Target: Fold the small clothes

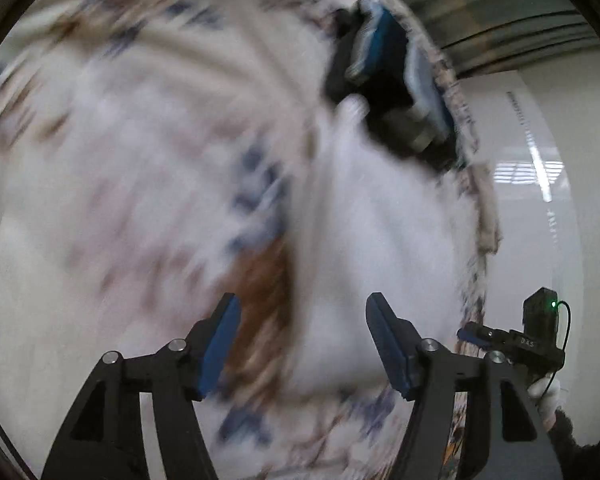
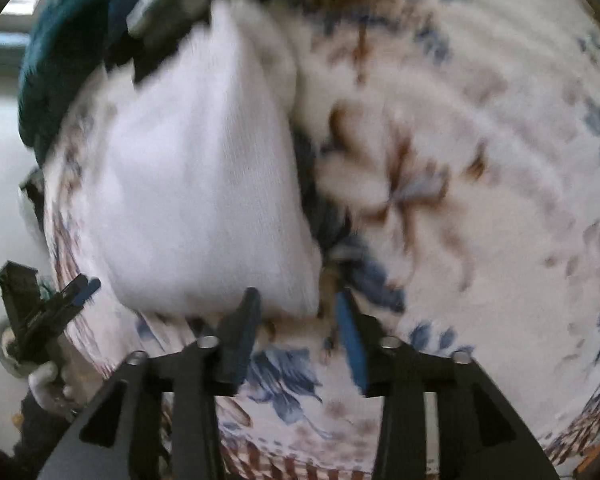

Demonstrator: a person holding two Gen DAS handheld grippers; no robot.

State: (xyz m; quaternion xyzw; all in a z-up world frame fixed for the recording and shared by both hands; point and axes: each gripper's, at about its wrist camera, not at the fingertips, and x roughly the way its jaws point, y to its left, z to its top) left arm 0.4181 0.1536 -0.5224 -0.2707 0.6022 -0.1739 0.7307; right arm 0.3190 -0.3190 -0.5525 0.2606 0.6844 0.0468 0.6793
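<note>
A white garment [image 1: 376, 240] lies on a floral cloth [image 1: 100, 140] with blue and brown flowers; both views are motion-blurred. My left gripper [image 1: 302, 312] is open just above the garment's near edge, nothing between its blue pads. In the right wrist view the white garment [image 2: 204, 176] lies left of centre on the floral cloth [image 2: 460, 160]. My right gripper [image 2: 298, 300] is open at the garment's near corner, empty. Each gripper shows in the other's view: the right gripper [image 1: 470, 334] at the cloth's right edge, the left gripper [image 2: 88, 286] at its left edge.
A pile of dark, blue and striped clothes [image 1: 392, 76] sits at the far end of the cloth, also in the right wrist view [image 2: 100, 20]. A glossy white floor [image 1: 540, 200] lies past the cloth's edge. A white-gloved hand [image 2: 48, 380] holds the other gripper.
</note>
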